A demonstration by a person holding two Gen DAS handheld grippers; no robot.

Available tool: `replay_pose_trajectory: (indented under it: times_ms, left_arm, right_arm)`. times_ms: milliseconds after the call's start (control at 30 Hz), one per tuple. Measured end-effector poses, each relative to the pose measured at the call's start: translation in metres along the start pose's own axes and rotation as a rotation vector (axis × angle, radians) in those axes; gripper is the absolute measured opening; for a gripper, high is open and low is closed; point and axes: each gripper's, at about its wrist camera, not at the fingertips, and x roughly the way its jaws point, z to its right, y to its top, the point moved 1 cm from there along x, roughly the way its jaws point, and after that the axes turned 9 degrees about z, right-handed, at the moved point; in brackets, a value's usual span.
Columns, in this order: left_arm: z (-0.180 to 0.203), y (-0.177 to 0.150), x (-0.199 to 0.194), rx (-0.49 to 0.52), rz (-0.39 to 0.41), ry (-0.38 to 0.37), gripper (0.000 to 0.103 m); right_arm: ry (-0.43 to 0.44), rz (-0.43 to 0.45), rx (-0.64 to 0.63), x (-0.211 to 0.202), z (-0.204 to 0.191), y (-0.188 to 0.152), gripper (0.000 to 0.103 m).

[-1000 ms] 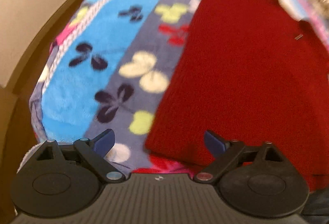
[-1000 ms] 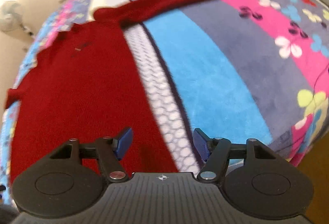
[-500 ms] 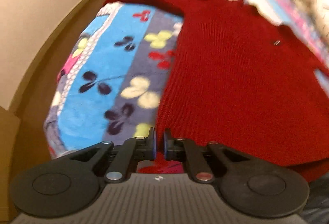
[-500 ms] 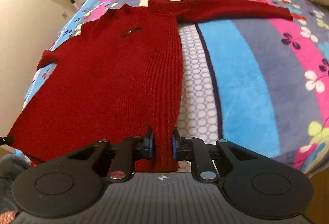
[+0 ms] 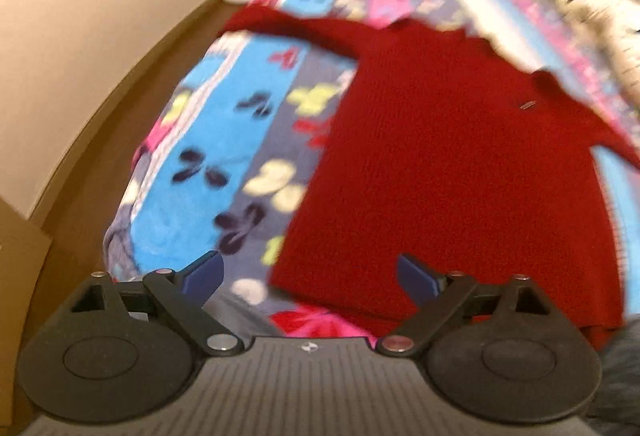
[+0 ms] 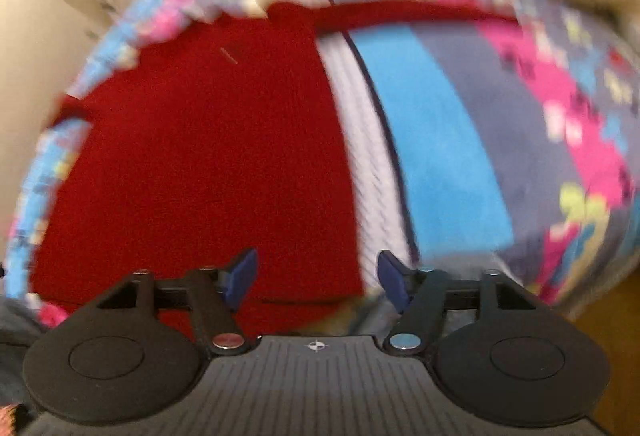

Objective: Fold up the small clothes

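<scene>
Both my left tongs (image 5: 310, 278) and right tongs (image 6: 316, 278) are opening, empty, with the red sweater (image 5: 460, 172) spread flat on the bed (image 6: 436, 140) (ready for folding).

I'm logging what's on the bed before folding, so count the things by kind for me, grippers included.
Red knit sweater: 1
Flower-print striped blanket: 1
Cream pillow: 1
Grippers: 2, the left gripper and the right gripper, both opening with nothing pinched between the fingers
Total: 5
</scene>
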Motion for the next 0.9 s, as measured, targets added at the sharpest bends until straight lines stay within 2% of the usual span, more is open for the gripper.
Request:
replay_pose_trajectory:
  times_ms: [67, 200, 233, 367, 500, 667, 900]
  left_arm:
    - [0.013, 0.004, -0.033, -0.037, 0.080, -0.001, 0.096]
    - [0.037, 0.008, -0.077, -0.034, 0.098, -0.066, 0.096]
    - [0.043, 0.007, -0.087, -0.004, 0.102, -0.083, 0.096]
    - [0.059, -0.003, -0.111, 0.063, 0.123, -0.083, 0.096]
    - [0.060, -0.018, -0.120, 0.056, 0.106, -0.100, 0.096]
    - [0.062, -0.027, -0.119, 0.093, 0.095, -0.086, 0.096]
    - [0.062, -0.030, -0.109, 0.101, 0.057, -0.091, 0.096]
  right_arm:
    - [0.056, 0.075, -0.070, -0.029, -0.026, 0.001, 0.088]
    - [0.121, 0.193, -0.197, -0.078, -0.072, -0.003, 0.091]
    - [0.130, 0.220, -0.226, -0.087, -0.080, -0.007, 0.092]
    - [0.154, 0.285, -0.337, -0.108, -0.102, -0.022, 0.093]
    - [0.170, 0.284, -0.370, -0.122, -0.119, -0.034, 0.093]
    - [0.181, 0.288, -0.393, -0.130, -0.128, -0.040, 0.093]
    - [0.173, 0.251, -0.365, -0.117, -0.129, -0.042, 0.093]
